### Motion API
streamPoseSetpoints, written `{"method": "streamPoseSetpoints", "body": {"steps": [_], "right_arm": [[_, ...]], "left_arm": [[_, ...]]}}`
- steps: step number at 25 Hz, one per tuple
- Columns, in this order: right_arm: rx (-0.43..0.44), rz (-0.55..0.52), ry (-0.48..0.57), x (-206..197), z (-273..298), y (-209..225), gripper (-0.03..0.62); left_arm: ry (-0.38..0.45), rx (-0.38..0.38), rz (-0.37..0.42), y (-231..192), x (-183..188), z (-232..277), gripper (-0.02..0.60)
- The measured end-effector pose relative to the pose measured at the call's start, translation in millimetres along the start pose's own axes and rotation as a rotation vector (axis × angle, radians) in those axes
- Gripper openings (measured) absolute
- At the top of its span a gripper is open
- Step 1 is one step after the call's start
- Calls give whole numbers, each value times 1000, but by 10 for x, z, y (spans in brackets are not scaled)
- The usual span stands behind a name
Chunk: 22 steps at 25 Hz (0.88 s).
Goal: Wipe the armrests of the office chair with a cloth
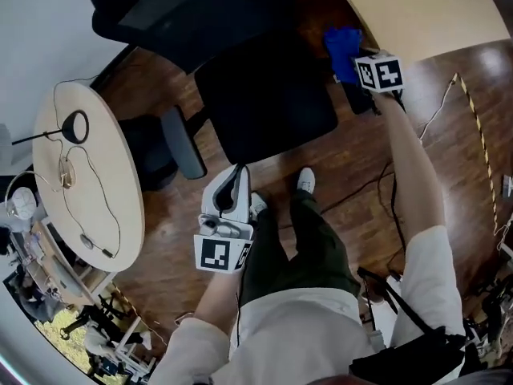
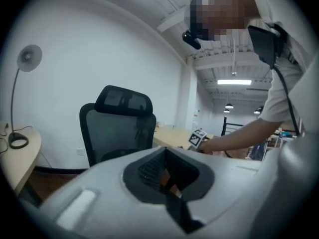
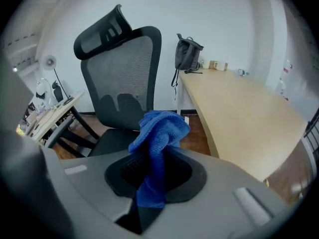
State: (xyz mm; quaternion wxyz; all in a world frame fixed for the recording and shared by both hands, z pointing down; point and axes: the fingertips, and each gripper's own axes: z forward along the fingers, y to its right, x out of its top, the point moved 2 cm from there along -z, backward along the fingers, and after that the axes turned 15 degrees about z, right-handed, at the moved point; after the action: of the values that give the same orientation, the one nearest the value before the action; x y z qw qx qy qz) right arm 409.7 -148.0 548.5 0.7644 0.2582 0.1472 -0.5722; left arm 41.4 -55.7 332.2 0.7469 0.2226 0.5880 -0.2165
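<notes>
Right gripper (image 3: pixel 149 176): jaws pinching a blue cloth (image 3: pixel 160 126), held at the side of the office chair (image 1: pixel 264 95) nearest the desk (image 1: pixel 425 14). Left gripper (image 2: pixel 167 178): jaws pressed together, nothing between, just before the seat front.

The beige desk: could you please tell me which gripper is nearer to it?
Right. The right gripper, with the cloth, is beside the desk; the left gripper is beyond the chair seat.
</notes>
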Motion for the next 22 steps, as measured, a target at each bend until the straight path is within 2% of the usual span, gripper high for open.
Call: {"method": "streamPoseSetpoints", "body": {"steps": [5, 7, 8, 10, 13, 16, 19, 22], "right_arm": [[27, 18, 27, -1166, -762, -245, 72], [68, 37, 62, -1459, -1035, -381, 72], [115, 35, 103, -1503, -1141, -550, 72], [252, -12, 204, -1441, -1330, -1197, 72], [474, -141, 336, -1288, -1527, -2595, 72], [653, -191, 399, -1292, -1599, -3807, 72], [742, -191, 394, -1561, -1535, -4768, 72], [712, -154, 360, -2104, -1213, -5515, 72]], "left_arm": [[-44, 76, 11, -244, -53, -199, 0], [-39, 124, 7, -346, -32, -319, 0], [-39, 148, 6, -414, -39, -408, 0], [-47, 197, 11, -607, -106, -654, 0], [-69, 275, 19, -1032, -313, -1114, -1], [-81, 341, 18, -1392, -546, -1574, 0], [-101, 387, 16, -1672, -833, -2081, 0], [-136, 386, -13, -1950, -1261, -2630, 0]]}}
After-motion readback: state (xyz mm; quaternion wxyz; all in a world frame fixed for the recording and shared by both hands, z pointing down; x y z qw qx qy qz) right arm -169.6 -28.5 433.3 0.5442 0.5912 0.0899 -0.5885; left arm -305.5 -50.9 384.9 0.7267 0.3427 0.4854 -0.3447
